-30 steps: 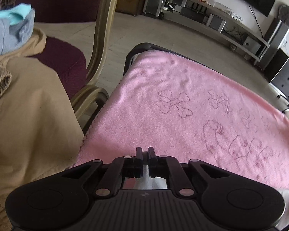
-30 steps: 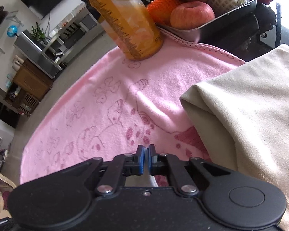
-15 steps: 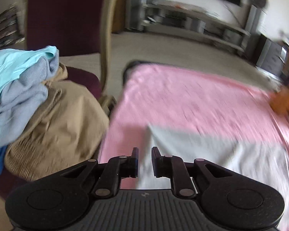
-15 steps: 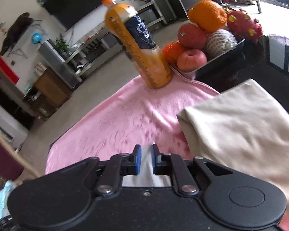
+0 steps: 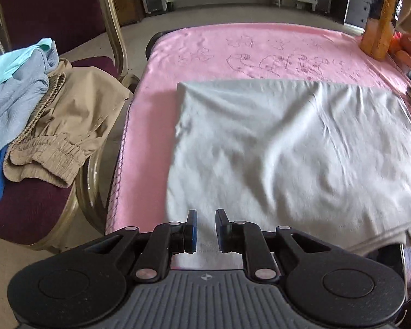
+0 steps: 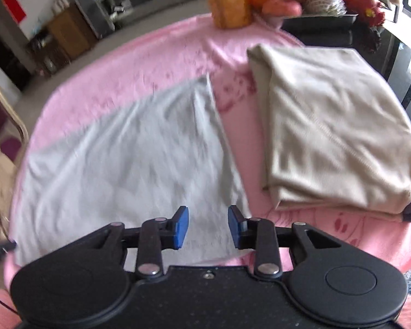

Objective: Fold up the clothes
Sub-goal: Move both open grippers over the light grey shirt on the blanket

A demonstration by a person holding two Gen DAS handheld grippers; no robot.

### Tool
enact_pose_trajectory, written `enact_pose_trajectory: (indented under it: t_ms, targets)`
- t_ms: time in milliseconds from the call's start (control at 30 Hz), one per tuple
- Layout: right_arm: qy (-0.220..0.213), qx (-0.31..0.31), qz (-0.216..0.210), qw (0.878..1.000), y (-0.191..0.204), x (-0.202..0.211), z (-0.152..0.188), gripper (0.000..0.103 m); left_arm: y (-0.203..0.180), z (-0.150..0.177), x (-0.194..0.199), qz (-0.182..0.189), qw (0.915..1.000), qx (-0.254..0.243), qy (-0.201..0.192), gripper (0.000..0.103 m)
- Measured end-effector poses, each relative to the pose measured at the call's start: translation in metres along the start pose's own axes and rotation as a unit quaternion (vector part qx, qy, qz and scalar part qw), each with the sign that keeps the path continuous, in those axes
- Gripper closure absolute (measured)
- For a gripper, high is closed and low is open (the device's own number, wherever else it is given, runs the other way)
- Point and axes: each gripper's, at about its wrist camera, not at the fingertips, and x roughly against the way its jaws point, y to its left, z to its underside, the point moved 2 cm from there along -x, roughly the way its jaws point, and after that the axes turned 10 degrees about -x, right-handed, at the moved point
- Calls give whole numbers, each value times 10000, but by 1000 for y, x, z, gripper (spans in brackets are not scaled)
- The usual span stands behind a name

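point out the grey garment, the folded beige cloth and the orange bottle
grey garment [image 5: 287,142]: left wrist view, middle of its top layer
folded beige cloth [image 6: 331,126]: right wrist view, centre of its top
orange bottle [image 5: 380,27]: left wrist view, its body

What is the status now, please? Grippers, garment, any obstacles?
Left gripper and right gripper both open, right just widened, nothing between pads. Grey garment flat on pink cloth. Beige folded garment lies beside, apart.

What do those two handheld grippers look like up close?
Both are black plastic: two rounded lobes, linkage arms with silver rivets, and slim fingers with blue pads. The left gripper has a grey ribbed plate with a small emblem; the right gripper has a speckled black plate with a screw.
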Motion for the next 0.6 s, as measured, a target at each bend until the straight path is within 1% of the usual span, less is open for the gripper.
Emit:
enact_pose_trajectory:
  t_ms: [67,133,200,267,333,367,400,500,567,600]
  targets:
    - [53,34,-57,10000,4,-8,3,72,3,-4,-7,-14,9998,189,-32,87]
    - [-20,14,-283,9996,11,-13,1,72,4,-11,-14,-110,9995,275,-94,88]
    - [-164,142,-447,9988,20,-18,-2,72,0,-14,-21,-158,9997,182,-54,87]
    - [-268,313,-457,9981,27,-23,-2,72,-5,-16,-28,-208,9998,48,30,85]
    - [-236,423,-333,9983,30,-32,-2,72,-7,-14,-34,-356,9992,-70,144,83]
    - [-227,473,-204,9984,29,-35,-1,72,-6,-13,-34,-413,9990,-102,154,81]
    - [-217,527,-60,9984,27,-38,-1,74,-4,-11,-33,-449,9987,-114,189,81]
    - [-210,743,79,9970,23,-34,6,75,4,0,-26,-555,9977,-68,379,81]
    - [-151,907,268,9954,18,-28,15,75,9,10,-19,-599,9968,-42,536,81]
    - [-106,890,351,9954,14,-23,19,75,12,14,-15,-606,9965,-12,571,82]
